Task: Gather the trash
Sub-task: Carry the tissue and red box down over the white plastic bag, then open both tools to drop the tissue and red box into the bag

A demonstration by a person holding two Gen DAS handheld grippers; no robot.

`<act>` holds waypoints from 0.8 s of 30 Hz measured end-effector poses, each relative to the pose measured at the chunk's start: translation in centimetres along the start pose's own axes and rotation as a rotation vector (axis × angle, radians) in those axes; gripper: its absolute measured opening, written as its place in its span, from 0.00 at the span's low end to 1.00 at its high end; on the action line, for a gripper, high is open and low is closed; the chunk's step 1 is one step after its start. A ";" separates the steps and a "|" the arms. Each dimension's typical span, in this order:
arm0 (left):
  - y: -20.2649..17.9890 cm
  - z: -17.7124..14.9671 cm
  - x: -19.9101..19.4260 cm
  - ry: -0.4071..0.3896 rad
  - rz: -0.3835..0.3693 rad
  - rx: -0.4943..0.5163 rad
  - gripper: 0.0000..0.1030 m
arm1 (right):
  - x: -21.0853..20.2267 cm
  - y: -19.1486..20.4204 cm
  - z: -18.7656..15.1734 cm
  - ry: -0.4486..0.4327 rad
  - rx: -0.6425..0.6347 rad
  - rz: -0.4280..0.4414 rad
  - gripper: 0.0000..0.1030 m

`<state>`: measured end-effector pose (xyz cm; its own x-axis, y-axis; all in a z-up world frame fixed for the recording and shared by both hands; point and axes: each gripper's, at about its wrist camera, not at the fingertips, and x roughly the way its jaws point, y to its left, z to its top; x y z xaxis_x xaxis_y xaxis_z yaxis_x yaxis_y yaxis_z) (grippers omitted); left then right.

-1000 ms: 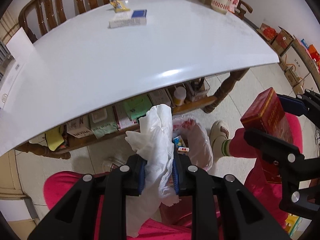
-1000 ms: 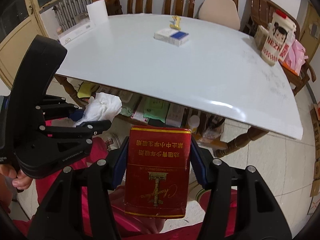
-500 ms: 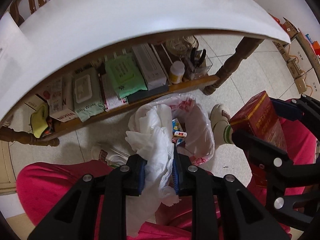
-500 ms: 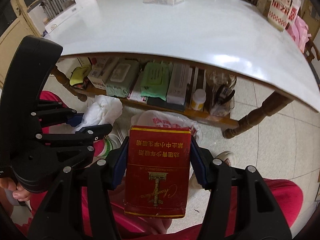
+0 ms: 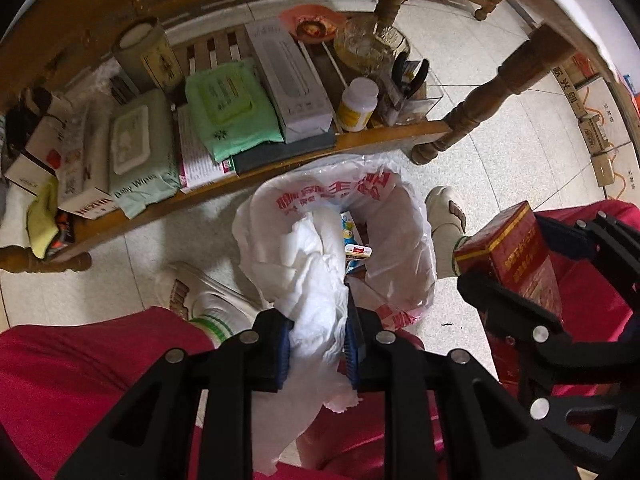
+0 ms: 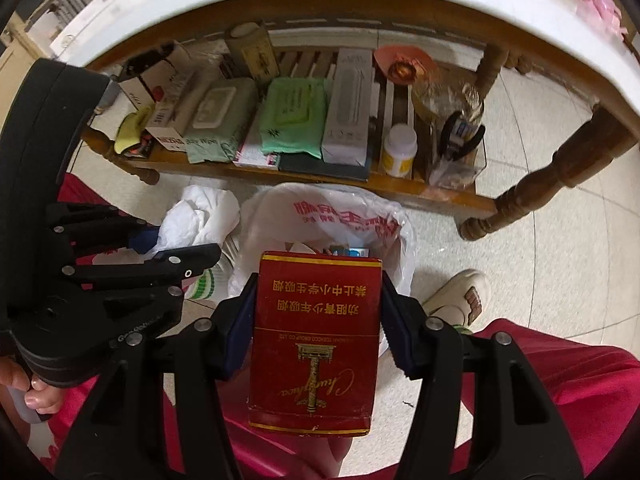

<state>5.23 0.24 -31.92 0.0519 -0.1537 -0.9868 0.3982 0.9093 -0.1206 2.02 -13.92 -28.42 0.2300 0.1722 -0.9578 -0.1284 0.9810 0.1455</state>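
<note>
Below the table edge, on the tiled floor, my trash bag [image 5: 404, 240] stands open between my feet: white plastic w/ red printed characters, holding a small red-and-white pack [image 5: 359, 252] and a blue printed wrapper [image 5: 347, 227]. My left claw [image 5: 316, 344] is clamped on a crumpled white tissue [image 5: 308, 276], which pokes fwd from the pads and hangs over the bag's near-left rim; its tail trails back toward my red trousers. My right claw [image 6: 316, 320] is clamped on a red cigarette carton [image 6: 316, 340], held flat above the bag's near rim, gold Chinese text and script reading "Chunghwa" upside down, plus "TOBACCO GROUP CO. LTD". From the left cam the carton [image 5: 516, 256] sits to the right of the bag, not over its mouth. Behind the bag, the wooden shelf [image 5: 384, 136] under the table carries a pale-green pack marked "Baby Wipes" [image 5: 136, 148], a brighter green wipes pack [image 5: 228, 112], a long white box [image 5: 288, 80], a yellow-label pill bottle [image 5: 357, 105] and a clear tub w/ black pliers [image 5: 412, 76].
</note>
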 end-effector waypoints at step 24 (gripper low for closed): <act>2.7 2.8 11.7 0.190 -0.092 -0.159 0.22 | 12.5 -2.7 0.1 0.221 0.087 0.001 0.54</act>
<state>9.50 -0.18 -43.47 -0.1567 -0.1768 -0.9717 0.2436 0.9465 -0.2116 5.34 -14.39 -40.78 0.0121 0.1583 -0.9873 -0.0424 0.9866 0.1577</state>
